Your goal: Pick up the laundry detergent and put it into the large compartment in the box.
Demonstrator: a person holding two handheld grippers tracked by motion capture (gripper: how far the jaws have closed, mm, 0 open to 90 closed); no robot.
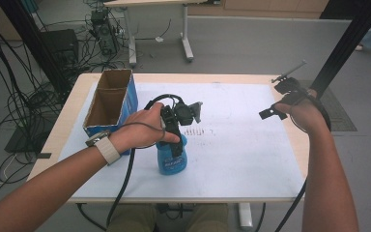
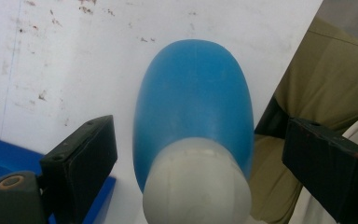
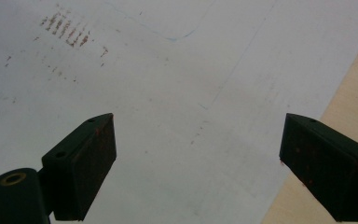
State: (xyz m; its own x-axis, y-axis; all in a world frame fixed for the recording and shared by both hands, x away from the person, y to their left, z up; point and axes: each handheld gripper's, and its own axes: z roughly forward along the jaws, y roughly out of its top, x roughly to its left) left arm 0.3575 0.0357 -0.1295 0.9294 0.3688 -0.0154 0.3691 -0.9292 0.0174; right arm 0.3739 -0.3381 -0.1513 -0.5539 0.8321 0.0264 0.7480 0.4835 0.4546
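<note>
1. Wooden surface (image 1: 67, 126) under a white sheet (image 1: 241, 145) marked with faint brown specks; grey floor, tangled cables and a second desk's legs beyond.
2. Left claw (image 2: 198, 156) poised over the blue bottle (image 1: 171, 157), jaws wide on either side of its white cap (image 2: 196, 184) with clear gaps both ways, so nothing gripped.
3. Bottle standing upright near the front middle of the sheet, just beside the left hand (image 1: 142, 128) and partly hidden beneath it in the high view.
4. Left of the hand, close by: open cardboard box (image 1: 108, 104) with blue outer walls and two compartments, nothing visible inside; its blue corner also seen low in the left gripper view.
5. Black cable (image 1: 125, 181) trailing from the left claw down past the bottle and off the front edge.
6. Right claw (image 3: 198, 158) well apart, raised near the far right corner, jaws spread wide and holding nothing, bare sheet below and a strip of wood at the right.
7. Sheet between the bottle and the right claw bare apart from the specks.
8. Dark post (image 1: 348, 43) rising behind the right hand (image 1: 305, 114); a person's trouser legs past the front edge.
</note>
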